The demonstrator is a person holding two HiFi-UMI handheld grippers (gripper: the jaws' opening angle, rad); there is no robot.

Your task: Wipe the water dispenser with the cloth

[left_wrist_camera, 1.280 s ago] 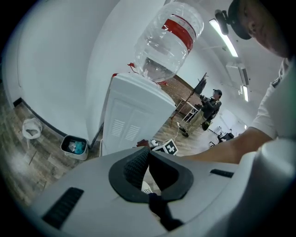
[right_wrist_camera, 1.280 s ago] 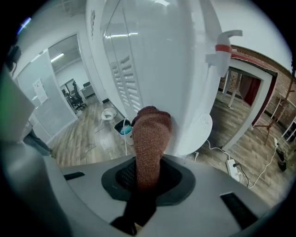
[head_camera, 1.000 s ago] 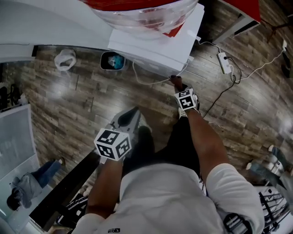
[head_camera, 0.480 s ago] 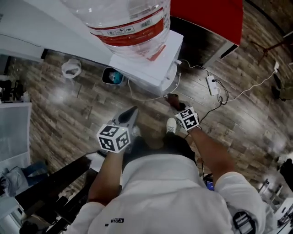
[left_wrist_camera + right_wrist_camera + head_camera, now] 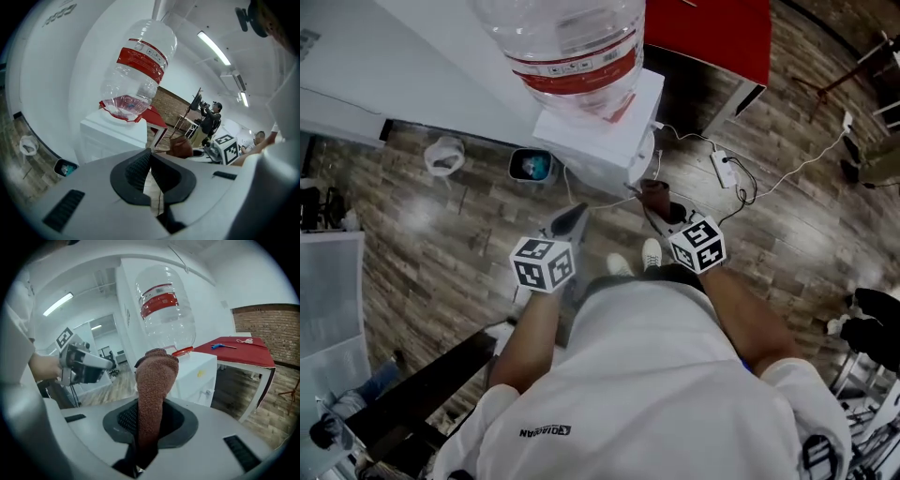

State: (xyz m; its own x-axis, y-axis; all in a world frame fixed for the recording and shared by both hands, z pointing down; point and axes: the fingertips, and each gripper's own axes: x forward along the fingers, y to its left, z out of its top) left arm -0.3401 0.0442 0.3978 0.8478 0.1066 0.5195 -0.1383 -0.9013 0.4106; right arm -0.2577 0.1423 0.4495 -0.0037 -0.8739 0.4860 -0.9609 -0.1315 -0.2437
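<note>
The right gripper (image 5: 149,430) has lifted from low by the floor, jaws clamped on the brown cloth (image 5: 154,380) — now near the water dispenser (image 5: 602,131), not touching. The left gripper (image 5: 151,174) hangs alongside, jaws closed, empty — wiping looks ready to begin.

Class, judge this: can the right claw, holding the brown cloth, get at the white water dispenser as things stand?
Probably yes. The right claw is shut on the cloth, and the water dispenser stands ahead of it, with nothing visible between them.
</note>
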